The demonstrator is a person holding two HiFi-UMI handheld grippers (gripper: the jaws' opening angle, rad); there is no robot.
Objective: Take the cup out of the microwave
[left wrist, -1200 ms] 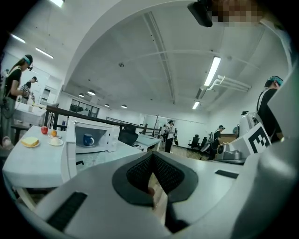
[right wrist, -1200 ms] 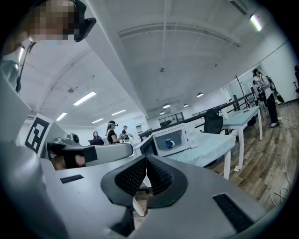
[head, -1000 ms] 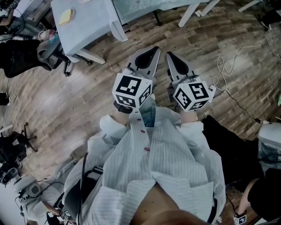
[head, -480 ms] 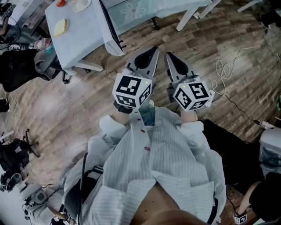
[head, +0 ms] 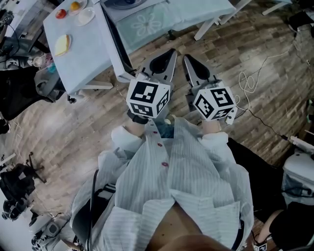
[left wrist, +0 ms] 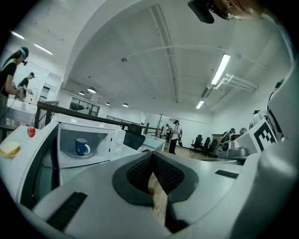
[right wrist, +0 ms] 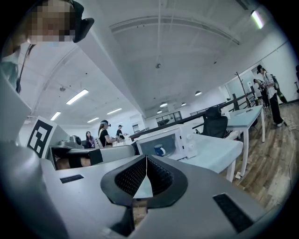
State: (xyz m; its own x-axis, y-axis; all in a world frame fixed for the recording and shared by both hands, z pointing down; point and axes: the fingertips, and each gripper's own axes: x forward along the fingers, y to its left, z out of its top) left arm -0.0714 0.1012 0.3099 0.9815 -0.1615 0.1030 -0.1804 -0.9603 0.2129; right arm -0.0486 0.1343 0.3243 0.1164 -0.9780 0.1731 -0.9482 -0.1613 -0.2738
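Note:
A blue cup stands inside a white microwave whose door hangs open to the left. The right gripper view shows the same cup in the microwave, still some way ahead. My left gripper and right gripper are held side by side in front of the person's chest, above the wooden floor and short of the table. Both are shut with nothing held: the left gripper's pads meet at the tip, as do the right gripper's.
In the head view the open door juts toward me between two pale tables. The left one bears a slice of bread, a tomato and a small dish. White cables lie on the floor at right. Other people stand farther off.
The tables and the open microwave door have slid down the head view toward me. Both grippers keep their side-by-side pose and stay shut.

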